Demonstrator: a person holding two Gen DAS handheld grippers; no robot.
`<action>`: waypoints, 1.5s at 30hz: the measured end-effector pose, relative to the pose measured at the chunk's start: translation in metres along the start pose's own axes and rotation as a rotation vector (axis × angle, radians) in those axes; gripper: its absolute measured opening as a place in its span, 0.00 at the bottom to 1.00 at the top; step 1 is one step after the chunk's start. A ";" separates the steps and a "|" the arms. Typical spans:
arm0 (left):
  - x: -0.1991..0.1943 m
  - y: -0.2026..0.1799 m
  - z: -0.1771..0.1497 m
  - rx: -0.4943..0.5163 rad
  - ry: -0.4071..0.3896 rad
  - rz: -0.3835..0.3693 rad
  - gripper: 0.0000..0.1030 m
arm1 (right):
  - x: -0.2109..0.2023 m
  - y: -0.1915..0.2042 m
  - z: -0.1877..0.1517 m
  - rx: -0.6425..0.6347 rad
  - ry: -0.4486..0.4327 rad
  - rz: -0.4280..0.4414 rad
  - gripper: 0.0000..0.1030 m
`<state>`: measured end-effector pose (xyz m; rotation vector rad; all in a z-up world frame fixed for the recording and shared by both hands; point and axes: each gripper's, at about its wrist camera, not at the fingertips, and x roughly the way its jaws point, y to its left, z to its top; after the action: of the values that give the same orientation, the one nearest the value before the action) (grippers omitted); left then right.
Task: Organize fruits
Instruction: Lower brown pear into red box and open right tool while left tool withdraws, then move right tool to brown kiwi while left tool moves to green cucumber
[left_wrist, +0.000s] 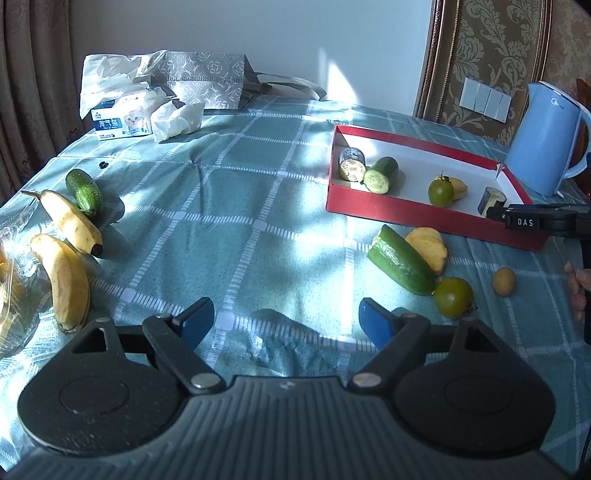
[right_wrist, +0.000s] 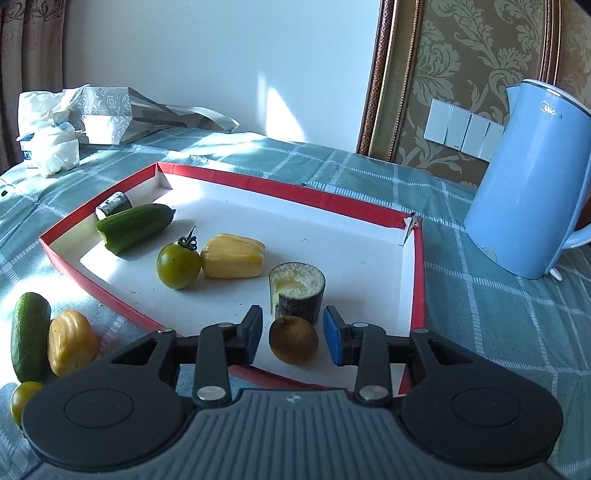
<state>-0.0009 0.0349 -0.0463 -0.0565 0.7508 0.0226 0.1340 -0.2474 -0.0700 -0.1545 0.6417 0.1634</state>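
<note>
A red box (right_wrist: 229, 176) (left_wrist: 399, 212) with a white floor holds a cucumber piece (right_wrist: 135, 226), a green tomato (right_wrist: 178, 264), a yellow jackfruit pod (right_wrist: 232, 261) and eggplant chunks (right_wrist: 297, 291). A brown kiwi (right_wrist: 293, 339) rests in the box between my right gripper's (right_wrist: 293, 338) open fingers, not touching the pads. My left gripper (left_wrist: 286, 321) is open and empty above the cloth. Outside the box lie a cucumber (left_wrist: 400, 264), a jackfruit pod (left_wrist: 428, 249), a green tomato (left_wrist: 453, 297) and a small kiwi (left_wrist: 504, 281). Two bananas (left_wrist: 70, 221) and a small cucumber (left_wrist: 84, 192) lie at the left.
A blue kettle (right_wrist: 532, 181) stands right of the box. A tissue pack (left_wrist: 122, 120) and a patterned bag (left_wrist: 207, 79) sit at the table's far edge by the wall. A clear plastic wrapper (left_wrist: 11, 280) lies at the left edge.
</note>
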 end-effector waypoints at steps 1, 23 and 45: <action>0.000 -0.001 0.000 0.004 -0.002 -0.002 0.82 | -0.003 -0.001 0.000 0.006 -0.018 -0.007 0.64; 0.012 -0.034 0.004 0.157 -0.046 -0.091 0.82 | -0.082 0.043 -0.069 -0.013 -0.118 0.113 0.58; 0.026 -0.052 0.008 0.185 -0.026 -0.156 0.82 | -0.074 0.053 -0.069 -0.032 -0.088 0.124 0.45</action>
<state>0.0260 -0.0170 -0.0559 0.0612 0.7176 -0.1937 0.0254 -0.2170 -0.0849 -0.1378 0.5615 0.2989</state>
